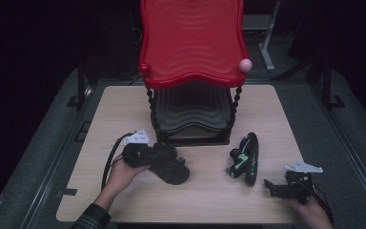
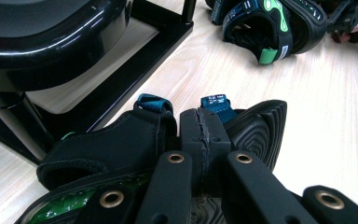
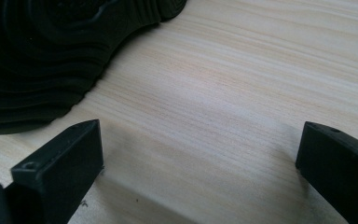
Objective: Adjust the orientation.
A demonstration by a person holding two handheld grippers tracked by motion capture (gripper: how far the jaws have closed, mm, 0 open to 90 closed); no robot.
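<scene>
High view. Two-tier shoe rack (image 1: 190, 121) at the far middle of the surface (image 1: 124, 200); red top tray (image 1: 190, 38) with a pink knob (image 1: 245, 65) at one corner, dark lower tray beneath. Black sandal (image 1: 174, 168) just in front of the rack's near left corner, lying on the surface, gripped by the left tongs (image 1: 159, 153). Second sandal (image 1: 245, 160), black with green marks, in front of the rack's near right corner, well apart from the first. Right tongs (image 1: 269, 185) farther right of the rack, near the front edge, resting low, nothing between them.

Left gripper view. Left tongs (image 2: 200, 140) clenched on the black sandal (image 2: 116, 140), pads pinching a strap or heel part; ribbed sole (image 2: 256, 133) to one side, teal pull tabs behind. Rack base and lower tray (image 2: 51, 42) close by, at upper left. Second sandal (image 2: 270, 28) farther off on the surface.

Right gripper view. Right tongs (image 3: 200, 163) released, jaws standing wide over bare wood (image 3: 223, 93); ribbed sole of the second sandal (image 3: 42, 56) just ahead and to the left, not touched.

Step in hand, judged: first sandal grasped, carrying to the rack under way. Next move, judged: lift clear of the surface, turn sole down, slide onto the lower tray without striking the twisted posts; then right tongs to the second sandal.
</scene>
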